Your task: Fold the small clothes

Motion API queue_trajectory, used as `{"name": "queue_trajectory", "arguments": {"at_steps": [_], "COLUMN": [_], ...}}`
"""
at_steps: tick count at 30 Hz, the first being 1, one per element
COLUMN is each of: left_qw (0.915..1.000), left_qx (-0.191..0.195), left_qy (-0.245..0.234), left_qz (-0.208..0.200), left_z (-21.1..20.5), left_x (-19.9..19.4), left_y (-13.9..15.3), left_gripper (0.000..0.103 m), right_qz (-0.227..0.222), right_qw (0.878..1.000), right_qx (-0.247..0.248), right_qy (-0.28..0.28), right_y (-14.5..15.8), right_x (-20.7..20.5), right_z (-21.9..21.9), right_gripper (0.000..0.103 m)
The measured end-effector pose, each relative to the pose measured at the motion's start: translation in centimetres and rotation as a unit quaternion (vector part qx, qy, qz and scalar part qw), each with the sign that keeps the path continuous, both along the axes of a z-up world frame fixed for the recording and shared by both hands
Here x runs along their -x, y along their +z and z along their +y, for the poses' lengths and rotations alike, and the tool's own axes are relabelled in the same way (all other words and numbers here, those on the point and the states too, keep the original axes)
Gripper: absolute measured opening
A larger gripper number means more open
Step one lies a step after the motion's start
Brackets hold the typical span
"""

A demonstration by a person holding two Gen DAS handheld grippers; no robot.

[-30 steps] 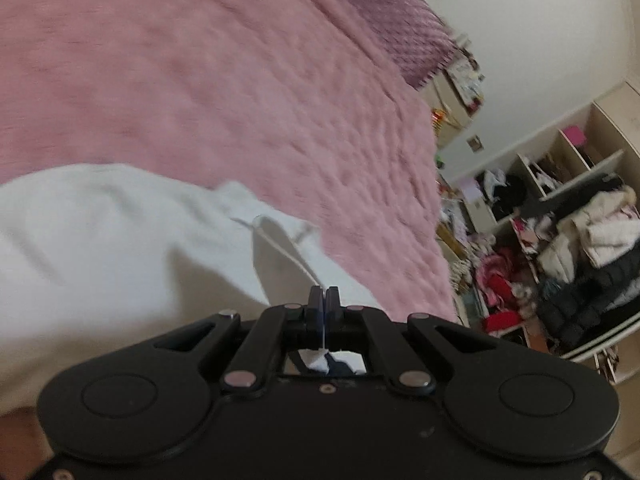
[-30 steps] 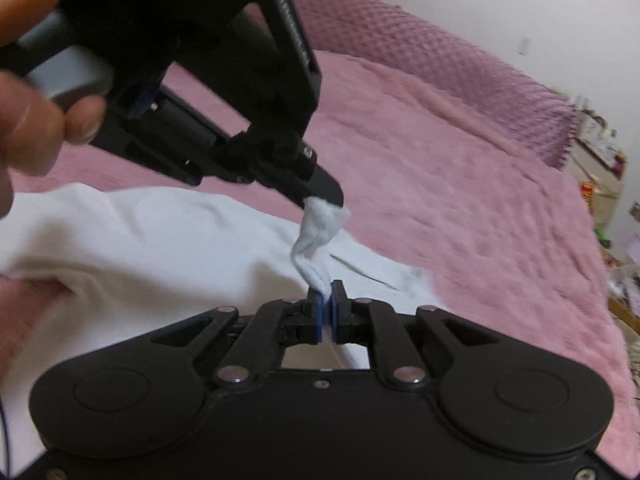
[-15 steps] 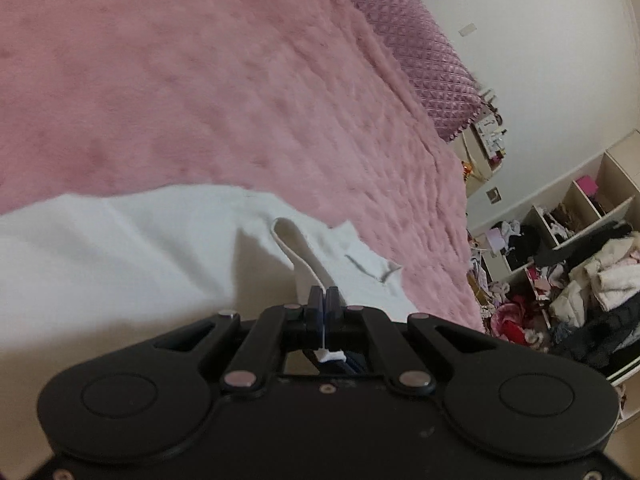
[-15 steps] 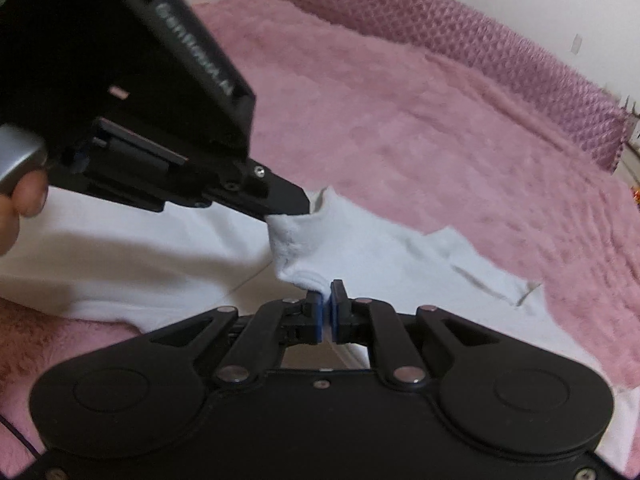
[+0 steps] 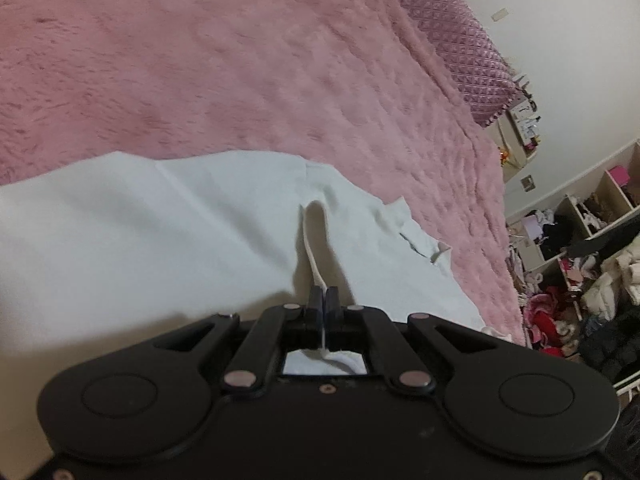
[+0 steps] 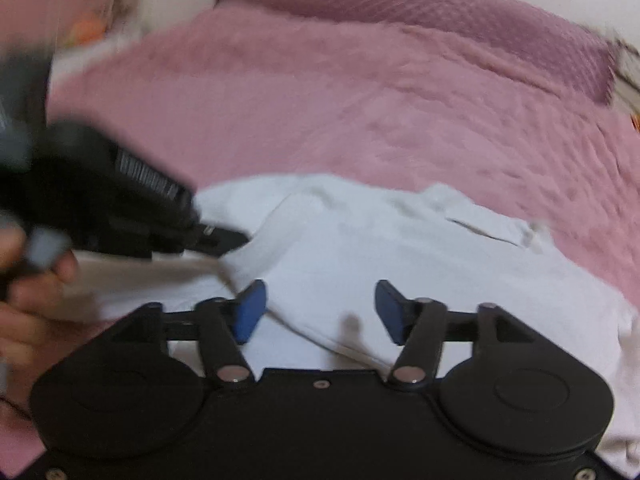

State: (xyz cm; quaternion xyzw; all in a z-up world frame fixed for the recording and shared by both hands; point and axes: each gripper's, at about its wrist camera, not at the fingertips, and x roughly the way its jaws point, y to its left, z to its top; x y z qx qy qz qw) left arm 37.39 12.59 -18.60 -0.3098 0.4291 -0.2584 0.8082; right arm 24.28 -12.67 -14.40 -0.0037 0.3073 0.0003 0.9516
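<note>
A small white garment (image 5: 168, 216) lies spread on a pink fleece bed cover (image 5: 240, 60). My left gripper (image 5: 323, 298) is shut on a raised fold of the white garment, which runs up from the fabric into the closed jaws. In the right wrist view the left gripper (image 6: 236, 238) shows at the left, pinching the garment (image 6: 400, 248), with a hand behind it. My right gripper (image 6: 320, 308) is open and empty, its blue pads (image 6: 250, 310) spread just above the garment's near part.
A purple quilted pillow (image 5: 452, 28) lies along the far edge of the bed. Open shelves crammed with clothes (image 5: 580, 264) stand past the bed's right side. A white wall (image 5: 560, 20) rises behind.
My right gripper has opened and let go of the pinched white fabric. The garment has dropped lower and flatter on the bed. My left gripper stays shut on its fold.
</note>
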Motion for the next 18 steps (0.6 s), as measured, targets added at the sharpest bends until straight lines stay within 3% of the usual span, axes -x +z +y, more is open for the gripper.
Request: {"name": "queue_trajectory", "arguments": {"at_steps": [3,8,14,18], "left_qw": [0.9999,0.9995,0.9990,0.9985], "left_qx": [-0.012,-0.029,-0.044,-0.054], "left_qy": [-0.005,0.010,0.007,-0.005], "left_qz": [-0.005,0.000,-0.005,0.004], "left_z": [-0.1,-0.3,-1.9,-4.2], "left_x": [-0.2,-1.1,-2.9,-4.9], "left_y": [0.1,0.0,0.2,-0.5], "left_gripper": [0.000,0.005,0.039,0.042], "right_qz": [-0.015,0.005,0.034,0.029], "right_qw": [0.997,0.979,0.963,0.962], "right_qx": [-0.001,0.067,-0.012,-0.019], "right_qy": [-0.074,-0.194,-0.266,-0.272], "right_y": [1.2,1.3,-1.1,-1.8], "right_x": [2.8,7.3,11.1,10.0], "right_z": [-6.0,-14.6,-20.2,-20.8], "right_gripper": [0.067,0.070,0.070,0.070]}}
